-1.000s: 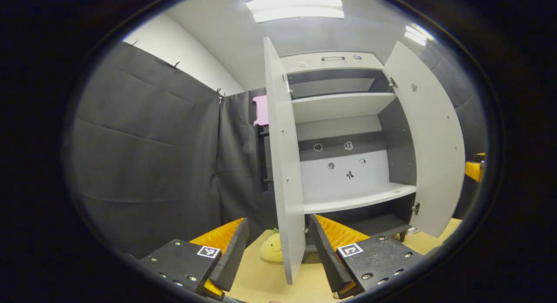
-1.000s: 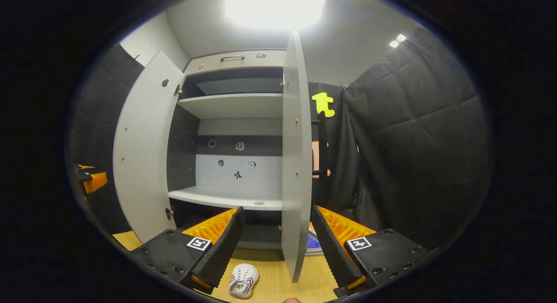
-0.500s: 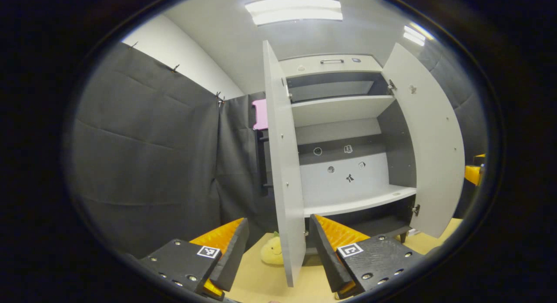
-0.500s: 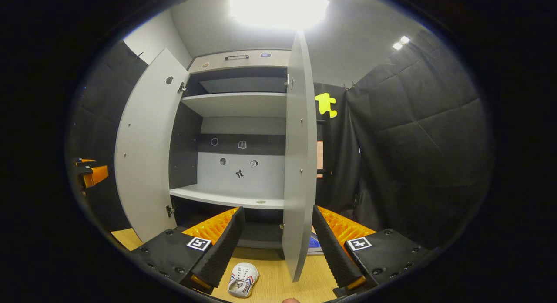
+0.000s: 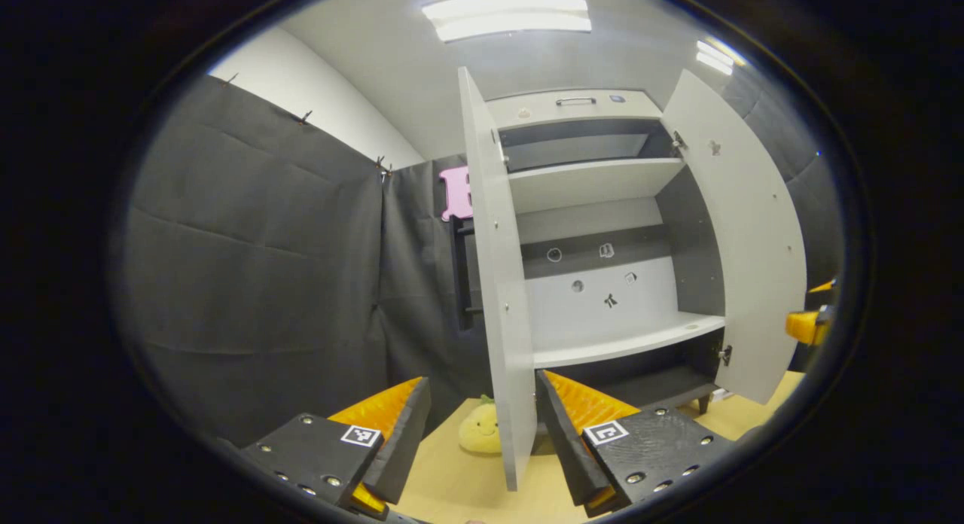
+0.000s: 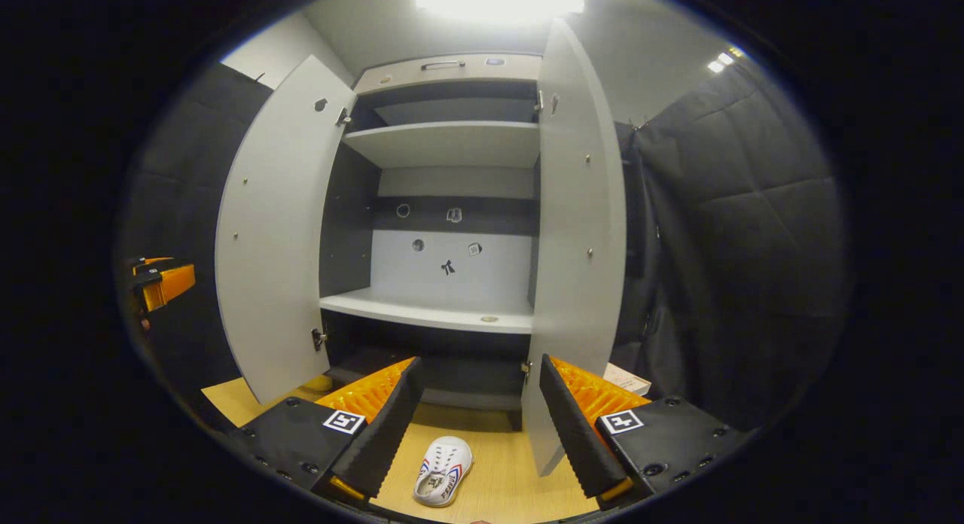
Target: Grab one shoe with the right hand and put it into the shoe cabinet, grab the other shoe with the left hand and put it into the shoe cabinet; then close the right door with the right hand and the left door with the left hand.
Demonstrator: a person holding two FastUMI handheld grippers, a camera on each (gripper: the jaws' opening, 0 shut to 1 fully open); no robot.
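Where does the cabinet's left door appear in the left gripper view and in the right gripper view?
Left gripper view: the left door stands nearly edge-on at the centre.
Right gripper view: the left door spreads broad on the left side.
Shared landmark: the dark sticker on the cabinet's back panel.

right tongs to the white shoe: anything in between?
Nothing. In the right gripper view the white shoe lies on bare wooden floor just ahead of the open right tongs, in line with the gap between its fingers.

We see the grey shoe cabinet (image 6: 452,208) upright with both doors swung wide and its shelves bare. A white shoe (image 6: 443,470) with red and blue stripes lies on the wooden floor before it.
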